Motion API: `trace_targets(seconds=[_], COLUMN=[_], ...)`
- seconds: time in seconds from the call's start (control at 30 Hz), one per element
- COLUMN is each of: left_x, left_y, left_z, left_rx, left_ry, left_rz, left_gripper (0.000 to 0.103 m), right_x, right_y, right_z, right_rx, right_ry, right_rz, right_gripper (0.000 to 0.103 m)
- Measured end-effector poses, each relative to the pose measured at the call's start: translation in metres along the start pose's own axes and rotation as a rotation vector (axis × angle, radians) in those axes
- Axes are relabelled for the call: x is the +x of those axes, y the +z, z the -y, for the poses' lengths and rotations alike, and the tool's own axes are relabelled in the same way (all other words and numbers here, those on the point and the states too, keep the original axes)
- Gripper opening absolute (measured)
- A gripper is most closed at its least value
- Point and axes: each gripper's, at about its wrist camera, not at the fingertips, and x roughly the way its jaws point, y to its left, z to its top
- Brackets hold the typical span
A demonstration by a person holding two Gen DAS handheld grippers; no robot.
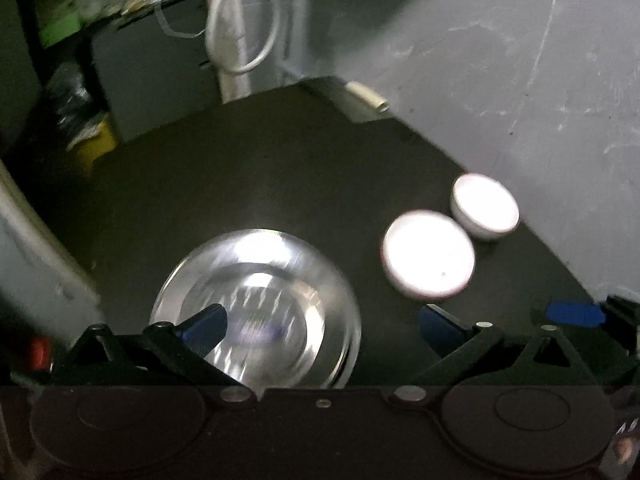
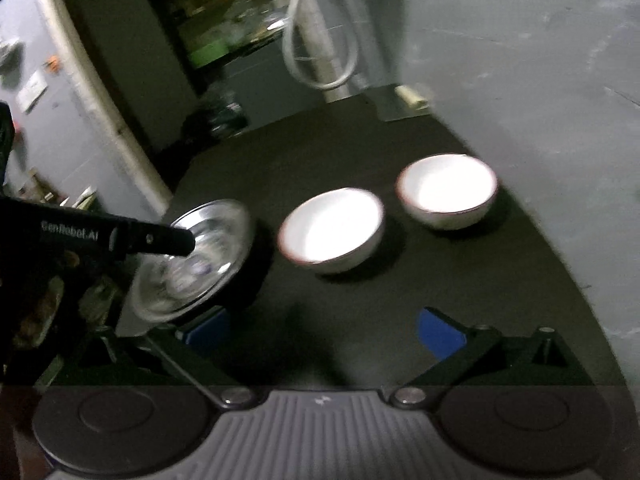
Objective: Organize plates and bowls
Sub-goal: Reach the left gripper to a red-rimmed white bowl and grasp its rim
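A shiny steel plate [image 1: 256, 308] lies on the dark table [image 1: 240, 184] just under my left gripper [image 1: 320, 328], whose jaws stand wide open above it. Two white bowls stand to the right: a nearer bowl [image 1: 428, 256] and a farther bowl [image 1: 486, 206]. In the right wrist view the steel plate [image 2: 196, 256] is at the left with the left gripper's black finger [image 2: 160, 240] over it. The nearer bowl [image 2: 332, 232] and farther bowl [image 2: 448, 192] stand ahead of my right gripper [image 2: 320, 332], which is open and empty.
A grey wall [image 1: 520, 80] borders the table's right side. A white looped cable [image 1: 240, 20] hangs at the back. A small beige object [image 1: 368, 98] lies at the far table corner. Cluttered shelves [image 2: 224, 32] stand behind, left.
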Motion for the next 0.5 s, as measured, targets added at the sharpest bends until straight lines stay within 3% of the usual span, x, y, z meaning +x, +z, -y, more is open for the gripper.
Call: trace_targets(seconds=[0.2,0.33,0.5], left_x=[0.052,0.078,0.095], left_y=[0.041,0.052,0.055], left_z=[0.024,0.039,0.048], left_rx=[0.121,0.192,0.267], left_ry=[-0.024,0.036,0.078], left_rz=[-0.027,-0.044,-0.077], left_gripper=[0.102,0.102,0.102], right_x=[0.021,0.032,0.040], right_y=[0.007,0.010,0.019], right_z=[0.021,0.022,0.023], right_rx=[0.067,-0.003,0.012], right_ry=[-0.059,-0.115,-0.118], right_rz=[0.032,0.063,0.063], right_gripper=[0.103,0.103,0.096])
